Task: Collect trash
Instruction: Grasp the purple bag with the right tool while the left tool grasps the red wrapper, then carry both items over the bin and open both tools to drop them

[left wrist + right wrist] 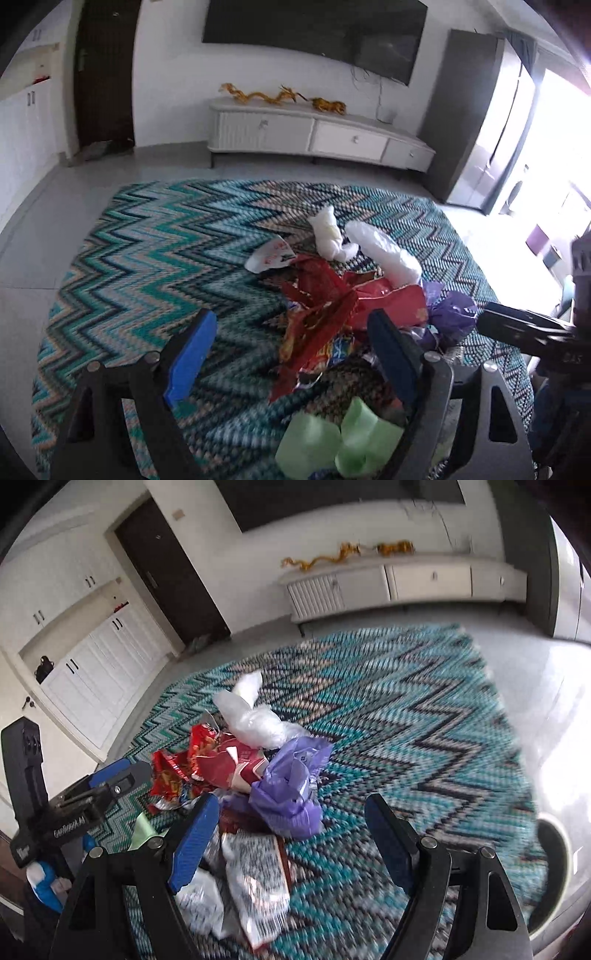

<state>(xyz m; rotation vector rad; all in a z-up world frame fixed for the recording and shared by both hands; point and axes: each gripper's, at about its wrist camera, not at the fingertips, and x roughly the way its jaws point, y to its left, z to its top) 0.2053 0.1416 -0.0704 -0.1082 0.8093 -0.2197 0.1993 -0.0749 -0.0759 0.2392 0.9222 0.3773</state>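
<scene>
Trash pile [332, 295]: heaped mid-way on the zigzag rug [147, 258], between both grippers.
Clear plastic bag [384, 251]: long axis runs diagonally toward the TV cabinet [314, 136].
Red wrappers [221, 760]: crumpled, print too blurred to read.
Purple bag [291, 786]: bunched beside them.
Writing: possibly "GenRobot.AI" on the left gripper [107, 779] body.
Left gripper [291, 354]: spread wide, nothing held.
Right gripper [291, 842]: spread wide, nothing held.
</scene>
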